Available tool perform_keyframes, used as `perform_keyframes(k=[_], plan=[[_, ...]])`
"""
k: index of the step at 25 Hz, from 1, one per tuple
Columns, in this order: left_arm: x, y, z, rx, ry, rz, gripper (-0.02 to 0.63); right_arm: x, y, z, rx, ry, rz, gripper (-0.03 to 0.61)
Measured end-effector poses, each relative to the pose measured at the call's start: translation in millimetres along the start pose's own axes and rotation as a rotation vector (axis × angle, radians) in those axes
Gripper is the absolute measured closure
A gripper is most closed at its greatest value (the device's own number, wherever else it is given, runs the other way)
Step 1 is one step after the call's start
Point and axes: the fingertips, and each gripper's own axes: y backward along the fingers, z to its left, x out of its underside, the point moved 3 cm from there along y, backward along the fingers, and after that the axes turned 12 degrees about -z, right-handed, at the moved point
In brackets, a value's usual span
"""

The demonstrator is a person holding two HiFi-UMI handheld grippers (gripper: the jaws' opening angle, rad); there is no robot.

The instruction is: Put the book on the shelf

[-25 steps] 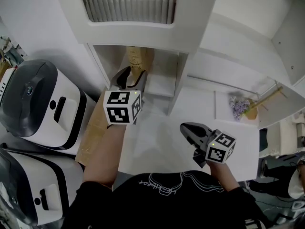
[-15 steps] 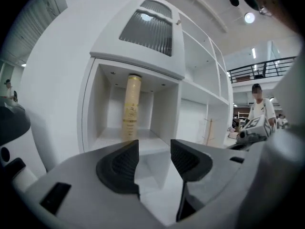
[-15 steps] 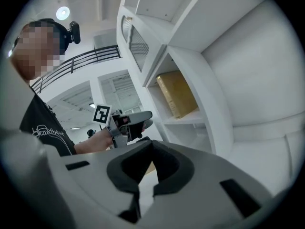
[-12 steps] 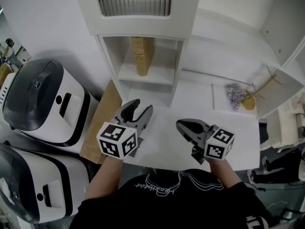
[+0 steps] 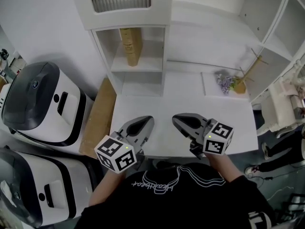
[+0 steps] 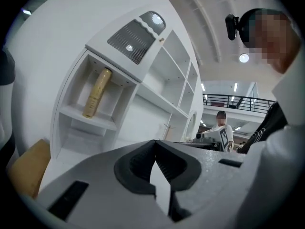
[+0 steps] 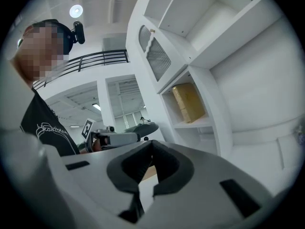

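Book: the tan, kraft-covered book point(image 5: 130, 46) is standing on end in the upper cubby of the white shelf unit point(image 5: 148, 62), near the cubby's left wall. To me the placing looks done.
Left fingers: my left gripper point(image 5: 143, 124) is hovering over the near part of the white desk point(image 5: 228, 123), well apart from the book. Its fingers have just been closing and are meeting tip to tip with nothing between them.
Right fingers: my right gripper point(image 5: 183, 123) is hovering just beside it, fingers likewise pressed together and empty.
Why: I am holding both level and facing the shelf, empty, since I judge nothing is left to carry.
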Motion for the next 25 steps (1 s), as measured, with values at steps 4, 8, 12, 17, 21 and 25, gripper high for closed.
perform_keyframes(k=[4, 8, 12, 17, 21, 25], plan=[[3.1, 7.2, -12.5, 0.019, -0.05, -0.012, 0.611, 4.5, 7.0, 11.6, -0.005, -0.006, -0.012, 0.572], [3.8, 9.5, -17.0, 0.025, -0.059, -0.013, 0.611, 7.9, 7.7, 16.7, -0.005, -0.017, -0.01, 0.572], [7.3, 9.8, -17.8, 0.024, -0.069, 0.0, 0.611, 9.5, 7.0, 18.1, -0.005, -0.022, -0.009, 0.572], [12.4, 10.7, -17.9, 0.027, -0.067, 0.009, 0.611, 13.6, 8.7, 18.9, 0.003, -0.028, -0.001, 0.572], [15.5, 11.3, -21.9, 0.033, -0.073, 0.012, 0.611, 15.7, 14.3, 20.7, 0.013, -0.028, 0.006, 0.572], [19.0, 12.3, -26.6, 0.038, -0.074, 0.021, 0.611, 18.1, 18.6, 24.0, 0.018, -0.028, 0.012, 0.572]])
